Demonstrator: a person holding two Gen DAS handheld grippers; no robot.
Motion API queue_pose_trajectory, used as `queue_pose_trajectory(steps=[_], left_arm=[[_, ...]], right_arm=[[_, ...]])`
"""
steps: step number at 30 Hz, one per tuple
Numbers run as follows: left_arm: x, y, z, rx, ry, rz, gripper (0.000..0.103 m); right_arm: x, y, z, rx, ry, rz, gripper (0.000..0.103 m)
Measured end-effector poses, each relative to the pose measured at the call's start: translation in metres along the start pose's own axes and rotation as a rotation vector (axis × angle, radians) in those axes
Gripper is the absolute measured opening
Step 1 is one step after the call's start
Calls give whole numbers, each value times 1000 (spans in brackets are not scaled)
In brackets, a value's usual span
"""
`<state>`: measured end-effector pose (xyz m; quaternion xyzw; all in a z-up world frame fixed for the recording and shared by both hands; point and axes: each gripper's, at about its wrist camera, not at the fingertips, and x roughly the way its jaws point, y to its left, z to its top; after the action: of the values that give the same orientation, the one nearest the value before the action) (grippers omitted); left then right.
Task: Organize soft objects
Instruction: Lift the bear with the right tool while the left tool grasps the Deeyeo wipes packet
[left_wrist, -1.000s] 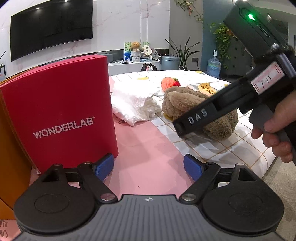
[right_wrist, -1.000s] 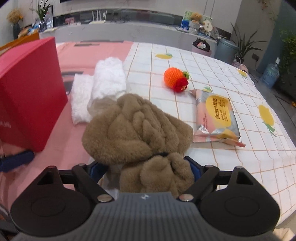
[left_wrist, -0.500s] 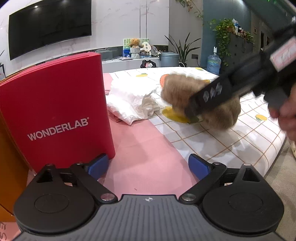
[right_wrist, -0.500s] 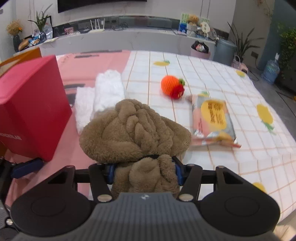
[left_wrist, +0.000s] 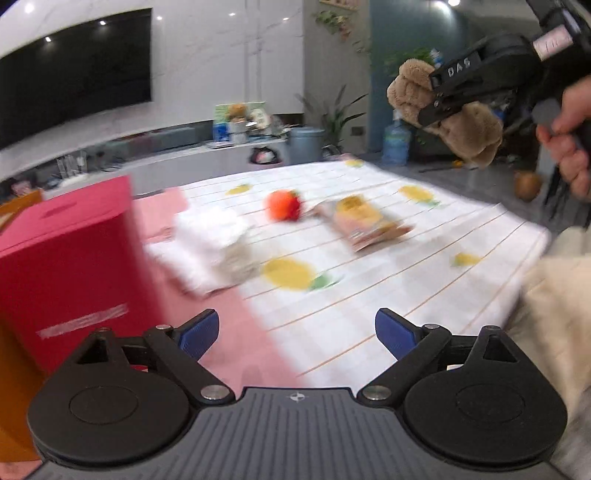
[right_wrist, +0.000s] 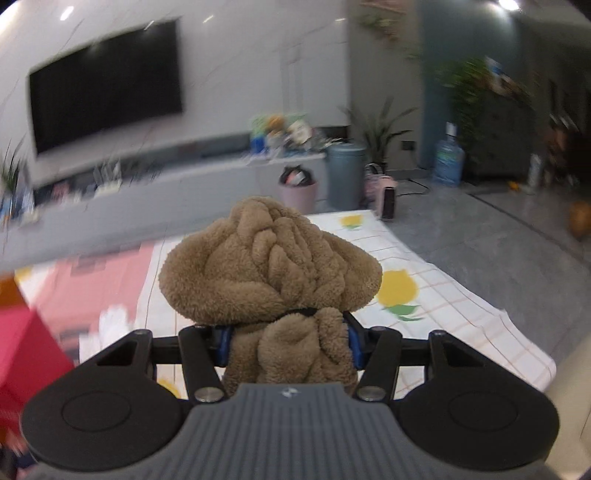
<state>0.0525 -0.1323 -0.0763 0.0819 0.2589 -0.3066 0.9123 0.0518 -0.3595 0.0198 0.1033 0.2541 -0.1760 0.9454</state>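
Right tongs clamped on brown plush, held high over bench, far right of red box; box lies left. Left tongs wide, empty, nearer box.

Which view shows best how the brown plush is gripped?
The right wrist view: the brown plush fills the middle, and the right gripper has its blue pads pressed into the plush's lower part. The left wrist view shows the plush small at the top right, partly hidden by that gripper, clear of the table.

Fuzzy brown plush toy, matt red cardboard box, fluffy white towel
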Motion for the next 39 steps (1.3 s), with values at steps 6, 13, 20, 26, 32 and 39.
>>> queue_pose_trajectory(steps=[6, 13, 20, 26, 32, 39], left_arm=[[23, -29, 32, -59, 97, -122, 103], [89, -57, 76, -137, 274, -198, 103], [167, -68, 134, -204, 327, -102, 103], [217, -70, 145, -300, 432, -132, 103], [233, -84, 148, -180, 401, -20, 103], [235, -86, 137, -119, 396, 89, 103]], right_arm=[[-24, -22, 6, 20, -71, -31, 55], [-28, -46, 11, 125, -75, -10, 55], [-17, -64, 12, 124, -24, -78, 55], [-12, -75, 12, 153, -10, -88, 55], [-12, -88, 9, 205, 10, -47, 56], [-6, -80, 8, 149, 37, -45, 56]])
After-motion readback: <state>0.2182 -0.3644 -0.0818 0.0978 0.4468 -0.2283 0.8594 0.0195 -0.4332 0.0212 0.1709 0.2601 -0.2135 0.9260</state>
